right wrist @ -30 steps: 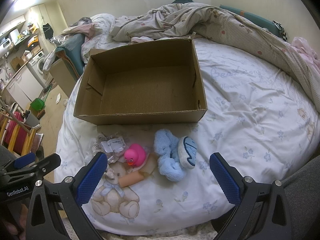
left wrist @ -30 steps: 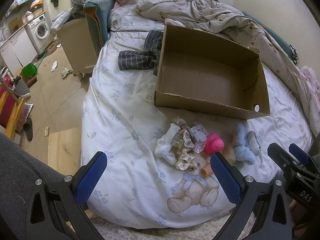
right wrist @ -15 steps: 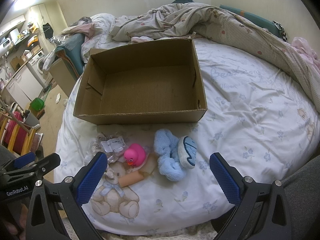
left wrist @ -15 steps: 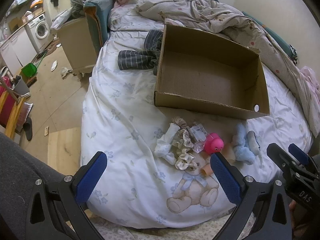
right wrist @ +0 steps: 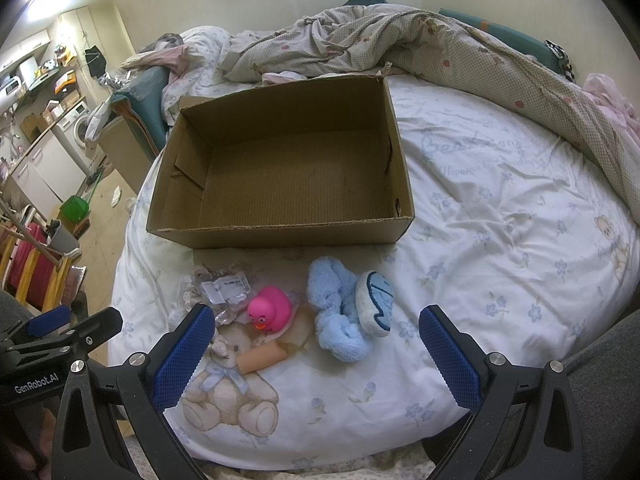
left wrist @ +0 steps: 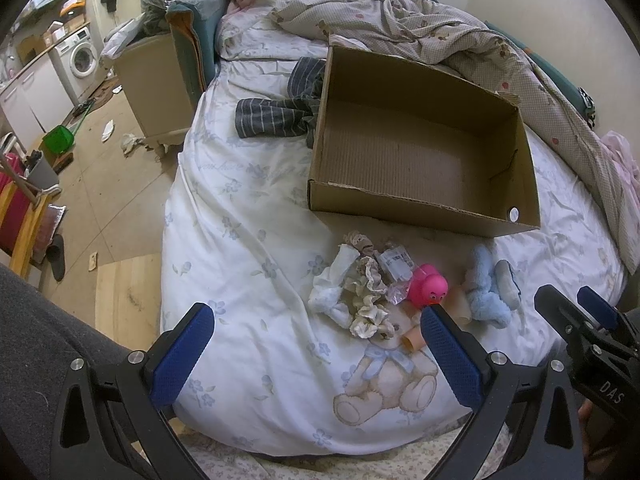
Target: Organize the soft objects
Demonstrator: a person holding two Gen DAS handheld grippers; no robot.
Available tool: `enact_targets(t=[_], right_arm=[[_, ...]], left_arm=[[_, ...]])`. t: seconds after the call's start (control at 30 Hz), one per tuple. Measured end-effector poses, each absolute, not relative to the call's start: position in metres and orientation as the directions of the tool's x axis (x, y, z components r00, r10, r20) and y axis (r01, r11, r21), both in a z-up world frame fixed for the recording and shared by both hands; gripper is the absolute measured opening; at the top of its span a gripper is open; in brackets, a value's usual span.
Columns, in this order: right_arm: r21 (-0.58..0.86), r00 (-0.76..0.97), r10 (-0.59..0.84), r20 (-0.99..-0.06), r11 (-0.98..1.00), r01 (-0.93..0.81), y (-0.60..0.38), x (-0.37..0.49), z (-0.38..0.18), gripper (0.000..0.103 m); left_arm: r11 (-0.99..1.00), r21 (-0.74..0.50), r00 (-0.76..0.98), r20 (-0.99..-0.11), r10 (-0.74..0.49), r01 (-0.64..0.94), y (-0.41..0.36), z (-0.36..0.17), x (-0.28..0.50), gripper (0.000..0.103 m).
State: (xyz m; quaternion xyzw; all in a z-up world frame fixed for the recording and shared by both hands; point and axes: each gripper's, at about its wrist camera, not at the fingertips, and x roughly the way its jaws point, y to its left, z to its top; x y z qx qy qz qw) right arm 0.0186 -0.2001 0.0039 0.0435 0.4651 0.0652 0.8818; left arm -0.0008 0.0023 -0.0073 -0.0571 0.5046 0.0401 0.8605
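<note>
An empty cardboard box (left wrist: 420, 200) (right wrist: 280, 232) sits on the bed. In front of it lie a pink rubber duck (left wrist: 428, 288) (right wrist: 269, 309), a blue plush toy (left wrist: 486, 284) (right wrist: 340, 312), a white sock (left wrist: 334, 284), cream lace scrunchies (left wrist: 368, 300), a clear packet with a label (left wrist: 394, 266) (right wrist: 224, 286) and a peach tube (right wrist: 262, 358). My left gripper (left wrist: 316, 356) is open and empty, near the bed's front edge below the pile. My right gripper (right wrist: 316, 356) is open and empty, just in front of the duck and the plush.
A striped grey garment (left wrist: 276, 114) lies left of the box. A rumpled checked quilt (right wrist: 440, 52) covers the bed's far side. The bed sheet (right wrist: 500, 220) is white with a bear print. A cluttered floor and washing machine (left wrist: 82, 58) are to the left.
</note>
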Motion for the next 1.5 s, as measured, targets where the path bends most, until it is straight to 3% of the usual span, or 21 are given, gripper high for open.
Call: enact_targets(t=[0.47,0.77,0.93,1.03,1.1,1.4,1.5], right_arm=[[0.143,0.553,0.158,-0.818,0.987,-0.070,-0.200,0.014,-0.002,0.103],[0.284,0.433,0.270,-0.860,0.958,-0.034,-0.220,0.053,0.014,0.103],[0.260,0.382,0.251,-0.890,0.965,-0.030,-0.230,0.076,0.004,0.103],[0.255,0.365,0.236,-0.901,0.967,0.004,-0.240,0.080,-0.014,0.103],[0.244,0.339,0.217,-0.915,0.969,0.038,-0.248,0.079,-0.029,0.103],[0.298,0.302,0.254,-0.919,0.948,0.109,-0.258,0.082,-0.043,0.103],[0.290,0.305,0.248,-0.920,0.952,0.101,-0.257,0.085,-0.045,0.103]], left_arm=[[0.990,-0.062,0.477,-0.879,0.007,-0.130,0.002,-0.008,0.000,0.103],[0.976,-0.081,0.371,-0.929,0.000,-0.204,0.030,-0.004,0.034,0.103],[0.975,-0.122,0.252,-0.965,-0.072,-0.187,0.034,-0.028,0.058,0.101],[0.974,-0.114,0.190,-0.979,-0.077,-0.194,0.035,-0.046,0.068,0.084],[0.971,-0.128,0.131,-0.986,-0.102,-0.204,0.036,-0.064,0.074,0.060],[0.974,-0.144,0.062,-0.989,-0.135,-0.173,0.017,-0.098,0.093,0.039],[0.979,-0.130,0.020,-0.992,-0.128,-0.159,0.011,-0.110,0.096,0.023]])
